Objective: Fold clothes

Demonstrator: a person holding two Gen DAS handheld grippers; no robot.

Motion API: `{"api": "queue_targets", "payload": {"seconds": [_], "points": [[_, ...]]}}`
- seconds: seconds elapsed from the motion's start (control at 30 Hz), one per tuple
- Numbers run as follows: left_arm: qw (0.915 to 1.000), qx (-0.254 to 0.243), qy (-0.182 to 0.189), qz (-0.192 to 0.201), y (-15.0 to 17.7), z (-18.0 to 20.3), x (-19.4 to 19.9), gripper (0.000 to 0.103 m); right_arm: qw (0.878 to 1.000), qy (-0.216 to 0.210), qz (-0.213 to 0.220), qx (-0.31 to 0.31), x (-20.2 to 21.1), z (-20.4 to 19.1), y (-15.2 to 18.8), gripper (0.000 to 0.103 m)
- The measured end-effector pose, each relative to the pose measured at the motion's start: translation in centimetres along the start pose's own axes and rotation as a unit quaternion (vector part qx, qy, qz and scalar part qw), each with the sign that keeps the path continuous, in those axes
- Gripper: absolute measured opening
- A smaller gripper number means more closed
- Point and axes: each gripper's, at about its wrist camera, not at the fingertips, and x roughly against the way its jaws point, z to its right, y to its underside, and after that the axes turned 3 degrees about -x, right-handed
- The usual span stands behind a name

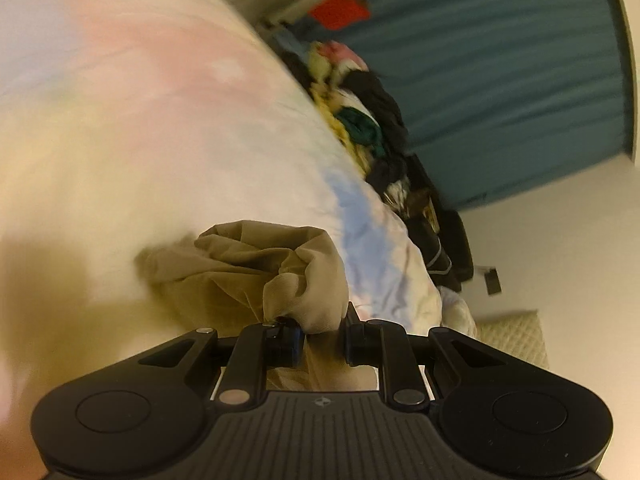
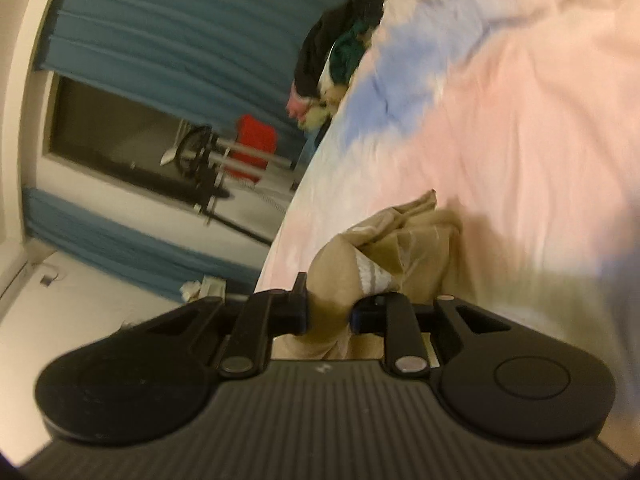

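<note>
Left tongs and right tongs were each closed on a bunched fold of the tan garment, both views tilted and motion-blurred. The garment lay crumpled on the pastel bedspread; its long axis could not be told. Beyond the bedspread's edge lay a pile of clothes, then a blue curtain.
</note>
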Motion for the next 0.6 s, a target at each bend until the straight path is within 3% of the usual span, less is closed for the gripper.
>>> {"api": "queue_targets", "payload": {"seconds": [0.17, 0.4, 0.5, 0.6], "points": [[0.9996, -0.013, 0.001, -0.024, -4.2, 8.0, -8.9, 0.019, 0.999, 0.003, 0.045, -0.017, -2.2, -2.0, -9.4, 0.022], [0.9969, -0.069, 0.034, -0.013, -10.2, 17.9, -21.5, 0.019, 0.993, 0.021, 0.111, 0.038, -7.9, -6.8, -22.4, 0.022], [0.9924, -0.107, 0.06, 0.015, -11.5, 20.0, -26.3, 0.019, 0.987, 0.013, 0.142, 0.078, -10.7, -7.6, -26.0, 0.022], [0.9861, -0.148, 0.068, 0.032, -11.5, 20.0, -30.5, 0.02, 0.981, 0.014, 0.158, 0.113, -13.4, -5.7, -27.2, 0.022]]}}
